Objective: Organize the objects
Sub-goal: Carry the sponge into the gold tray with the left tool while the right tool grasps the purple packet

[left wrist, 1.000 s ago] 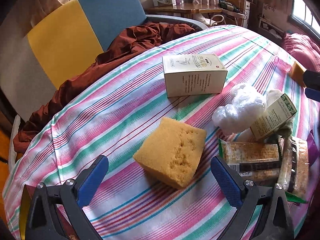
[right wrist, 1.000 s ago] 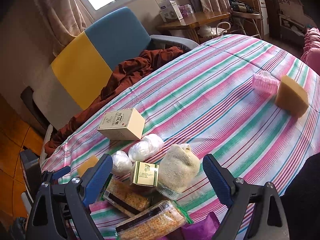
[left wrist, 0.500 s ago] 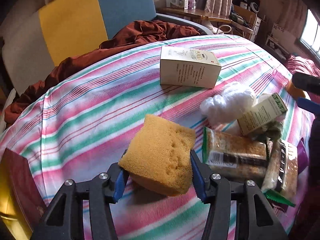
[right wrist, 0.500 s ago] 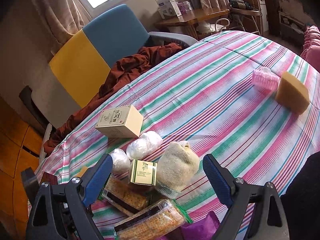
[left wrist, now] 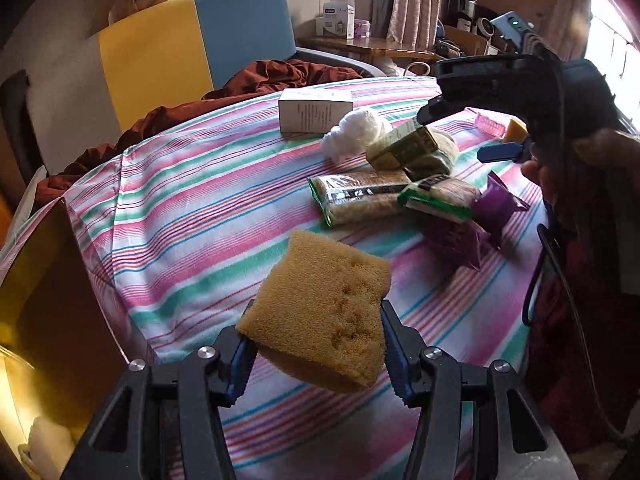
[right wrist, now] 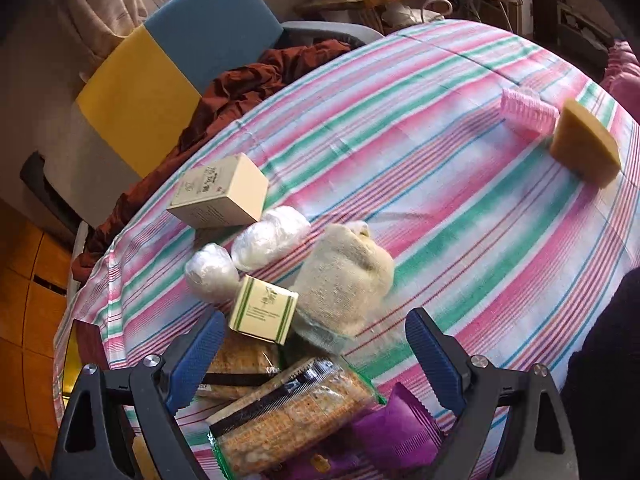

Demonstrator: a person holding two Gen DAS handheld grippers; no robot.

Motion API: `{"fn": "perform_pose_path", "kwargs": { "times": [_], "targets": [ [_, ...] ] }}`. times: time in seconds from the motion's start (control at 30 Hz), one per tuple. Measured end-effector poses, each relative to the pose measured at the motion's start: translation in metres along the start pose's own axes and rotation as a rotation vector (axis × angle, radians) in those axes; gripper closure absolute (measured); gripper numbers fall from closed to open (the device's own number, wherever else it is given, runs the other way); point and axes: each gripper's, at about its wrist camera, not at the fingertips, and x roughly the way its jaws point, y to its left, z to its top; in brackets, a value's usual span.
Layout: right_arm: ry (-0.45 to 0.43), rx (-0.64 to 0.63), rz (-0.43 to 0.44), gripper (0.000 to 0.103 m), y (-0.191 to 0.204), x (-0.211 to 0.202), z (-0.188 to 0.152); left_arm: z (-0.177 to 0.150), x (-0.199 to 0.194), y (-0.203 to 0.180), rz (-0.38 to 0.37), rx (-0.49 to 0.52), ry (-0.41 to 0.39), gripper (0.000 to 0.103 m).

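The left tool (left wrist: pixel 316 354) has the yellow sponge (left wrist: pixel 320 316) pinched between its blue pads — jaws drawn in narrow on both sides of it, the sponge lifted clear of the striped cloth, above the desk (left wrist: pixel 200 216) near its near-left edge. An open cardboard box (left wrist: pixel 52 320) sits just off that left edge, its flap up beside the cloth.

Over to the right tool (right wrist: pixel 316 356) — jaws spread wide, nothing between the pads, hovering over the heap at the near edge. Directly below it lie two cracker packets (right wrist: pixel 292 412), one across the other, with a purple wrapper (right wrist: pixel 396 428) against them. Just beyond, a small green-striped carton (right wrist: pixel 264 310) leans against a cream woolly bundle (right wrist: pixel 344 276). Two white plastic-wrapped balls (right wrist: pixel 240 256) touch the carton's far side, and a beige box (right wrist: pixel 218 192) rests behind those, toward the desk's left edge.

Far across at the right edge — a second sponge (right wrist: pixel 584 150) stands tilted, just beside a pink ribbed roller (right wrist: pixel 528 112).

From the left view, the right tool's black body shows above the pile, a hand (left wrist: pixel 592 160) wrapped round its grip.
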Motion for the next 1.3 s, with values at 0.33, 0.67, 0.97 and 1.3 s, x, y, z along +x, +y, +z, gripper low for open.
{"fn": "perform_pose_path", "kwargs": {
  "times": [0.33,0.67,0.97,1.3],
  "targets": [
    [0.151,-0.088,0.105,0.008,0.031,0.023,-0.027,-0.043,-0.022,0.022,0.008,-0.037,0.024,0.046],
    [0.257,-0.213,0.396,0.008,0.072,0.021,-0.051,-0.067,-0.035,0.046,0.025,-0.137,0.026,0.046],
    [0.252,-0.359,0.175,0.020,0.075,-0.008,-0.084,-0.074,-0.030,0.049,0.005,-0.175,0.045,0.045],
    [0.239,-0.507,-0.129,0.064,0.081,0.013,-0.108,-0.082,-0.025,0.053,-0.028,-0.211,0.039,0.043]
  ]
}}
